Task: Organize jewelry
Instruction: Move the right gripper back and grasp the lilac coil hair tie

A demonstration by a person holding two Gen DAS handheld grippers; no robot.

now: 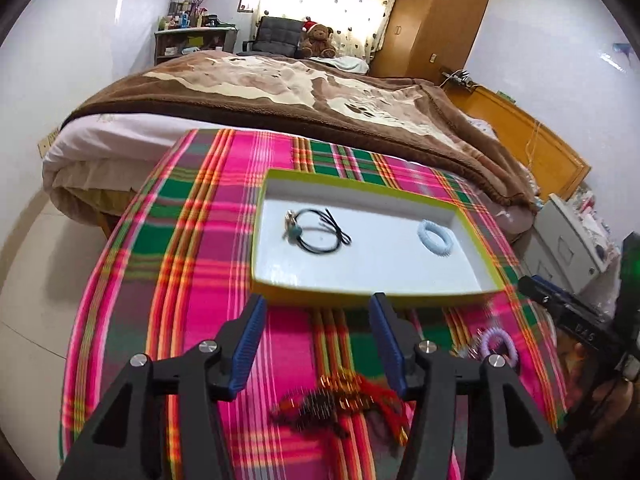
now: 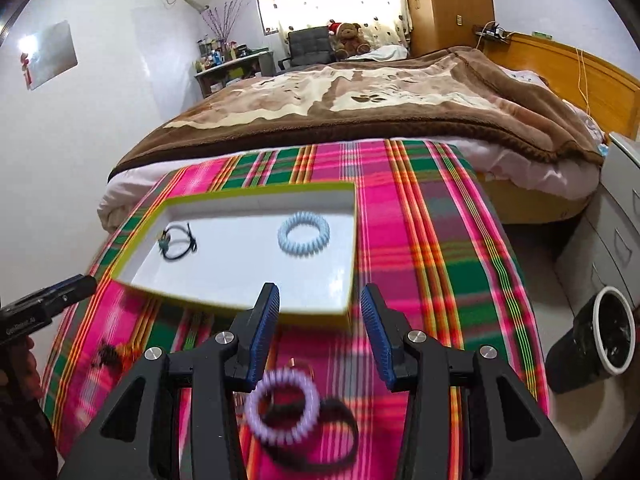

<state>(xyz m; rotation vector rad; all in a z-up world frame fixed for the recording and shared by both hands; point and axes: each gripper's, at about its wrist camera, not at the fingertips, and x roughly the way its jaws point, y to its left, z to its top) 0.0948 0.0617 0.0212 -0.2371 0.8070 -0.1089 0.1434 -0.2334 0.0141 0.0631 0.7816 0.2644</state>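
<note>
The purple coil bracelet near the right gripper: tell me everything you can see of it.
The purple coil bracelet is a closed ring of pale lilac spiral coils, plastic by its look, blurred in the right wrist view. It lies flat on the plaid cloth, outside the white tray, overlapping a dark band beside it. The right gripper hangs over it with jaws open, not touching. From the left wrist view it shows small at the cloth's right side.

A table is covered by a pink, green and orange plaid cloth (image 1: 192,264). On the cloth, a shallow rectangular box with a yellow-green rim and white floor (image 1: 362,294) is set toward the far side. Nearer, a purple spiral coil band (image 2: 282,404) is laid over a black band (image 2: 340,432), and well apart to the left a blurred red-and-gold tasselled ornament (image 1: 344,400) is seen.
</note>
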